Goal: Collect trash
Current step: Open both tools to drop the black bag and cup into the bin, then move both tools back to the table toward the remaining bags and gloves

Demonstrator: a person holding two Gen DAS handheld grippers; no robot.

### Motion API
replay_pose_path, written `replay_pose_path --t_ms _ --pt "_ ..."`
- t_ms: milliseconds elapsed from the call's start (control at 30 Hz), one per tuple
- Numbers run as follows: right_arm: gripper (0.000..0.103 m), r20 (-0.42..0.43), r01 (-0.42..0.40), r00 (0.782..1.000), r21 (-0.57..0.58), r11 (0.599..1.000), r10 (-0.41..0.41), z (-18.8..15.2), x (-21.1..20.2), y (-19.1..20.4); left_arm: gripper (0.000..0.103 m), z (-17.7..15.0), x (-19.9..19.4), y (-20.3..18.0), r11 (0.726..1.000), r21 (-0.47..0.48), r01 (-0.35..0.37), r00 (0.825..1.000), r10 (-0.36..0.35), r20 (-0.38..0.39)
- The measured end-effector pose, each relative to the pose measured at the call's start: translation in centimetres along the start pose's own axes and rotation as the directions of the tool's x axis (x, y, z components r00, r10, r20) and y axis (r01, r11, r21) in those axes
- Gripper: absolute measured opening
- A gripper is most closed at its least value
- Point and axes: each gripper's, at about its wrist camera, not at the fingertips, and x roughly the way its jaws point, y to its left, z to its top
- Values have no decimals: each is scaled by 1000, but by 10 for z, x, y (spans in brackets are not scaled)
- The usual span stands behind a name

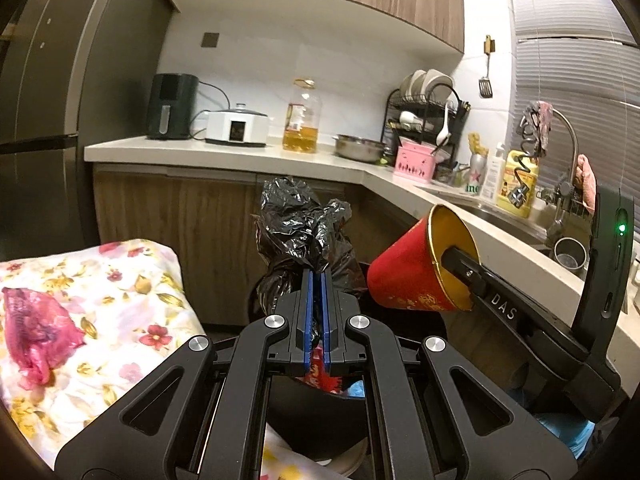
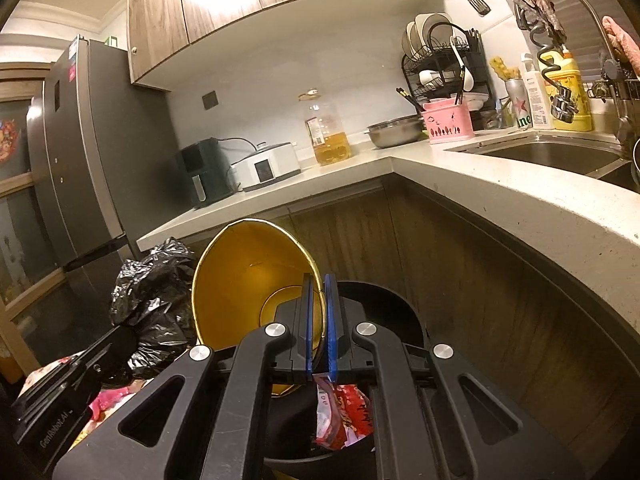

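Observation:
My left gripper [image 1: 317,276] is shut on the bunched top of a black plastic trash bag [image 1: 304,232] and holds it up. The bag also shows at the left of the right wrist view [image 2: 154,304]. My right gripper [image 2: 318,280] is shut on the rim of a red paper cup with a gold inside [image 2: 248,280]. In the left wrist view the cup [image 1: 416,268] is tilted on its side, to the right of the bag. Below both grippers is a black bin [image 2: 384,300] with a red snack wrapper [image 2: 344,412] in it.
A floral cloth [image 1: 120,300] with a pink rag [image 1: 36,328] lies at the left. A counter [image 1: 240,156] runs behind and along the right, with an air fryer [image 1: 170,106], cooker, oil bottle [image 1: 302,118], steel bowl, dish rack and sink [image 2: 552,156]. A fridge [image 2: 80,168] stands at the left.

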Motion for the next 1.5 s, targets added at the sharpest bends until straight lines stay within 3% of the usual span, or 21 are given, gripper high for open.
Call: replay_pose_path --t_ms 500,600,733,900,1033,1233,1367,1500 --pt "7 -64 11 998 10 1000 -10 -4 22 -11 3 -15 35 0 999 -17 30 995 -31 -97" --pt "23 -63 10 998 16 1000 -9 -4 23 -13 3 -17 40 -1 999 -15 30 994 -31 -108" --pt "24 -64 16 998 23 1000 -15 -2 23 -16 4 -19 45 -2 999 -18 27 992 -29 -125" --pt "30 -61 23 998 31 999 -21 -1 20 -18 15 -22 49 0 1000 -22 18 990 -21 -142" --pt "43 -58 22 998 33 999 -20 -2 16 -17 39 -24 48 1 1000 -21 7 989 -10 -147" --pt "48 -61 14 998 26 1000 -13 -3 12 -13 56 -25 35 9 999 -43 -21 991 15 -135" --pt "55 -59 9 998 21 1000 -8 -4 7 -8 67 -26 20 17 995 -52 -83 989 77 -125" --pt "61 -59 -1 998 12 1000 2 -5 2 0 71 -24 3 26 983 -57 -176 979 169 -110"
